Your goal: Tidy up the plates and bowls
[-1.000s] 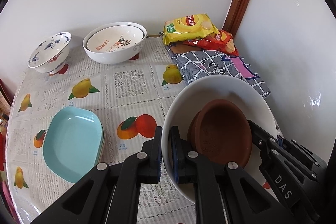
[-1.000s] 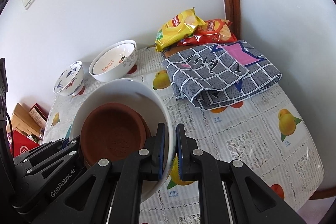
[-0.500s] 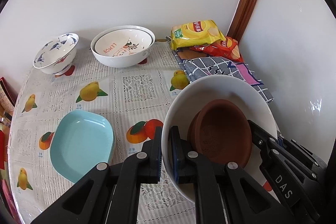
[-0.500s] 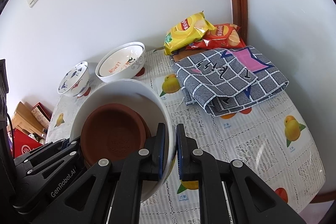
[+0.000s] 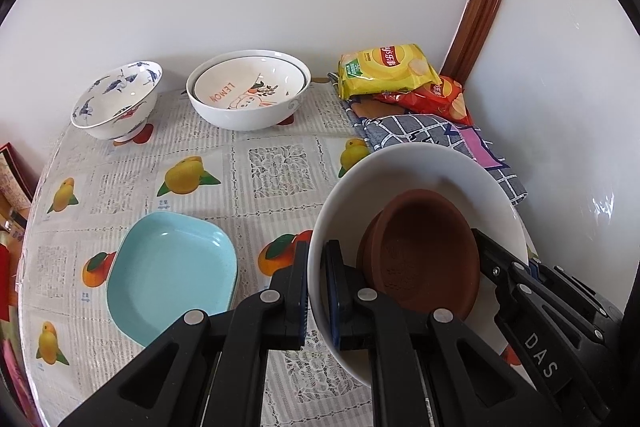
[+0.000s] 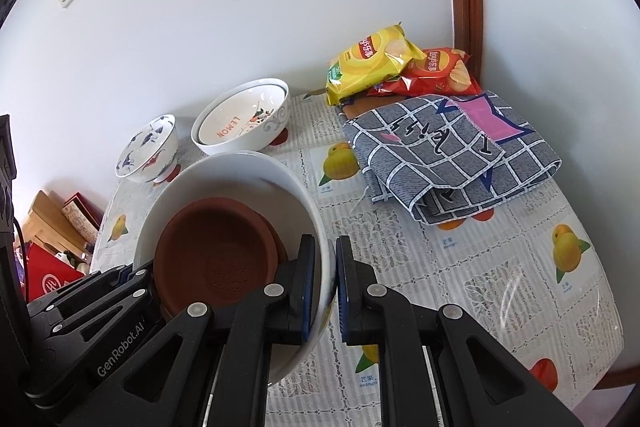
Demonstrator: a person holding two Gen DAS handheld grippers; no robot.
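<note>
We've pulled back a bit: the teal plate (image 5: 172,275) and far bowls show more fully than a second ago. Left gripper (image 5: 316,291) and right gripper (image 6: 322,291) both stay clamped on opposite rims of the white bowl (image 5: 420,167), brown dish (image 5: 424,255) tilted inside, above the table (image 5: 260,167). Ahead: lemon bowl (image 5: 248,95), blue bowl (image 5: 116,99), cloth (image 6: 452,155), chips (image 6: 372,63)

Close wrist views, angled down, shared table (image 5: 256,163)

The fruit-print surface (image 5: 276,147) carries a teal plate (image 5: 172,267); behind it two bowls (image 5: 248,95), right a folded cloth (image 6: 452,155).
</note>
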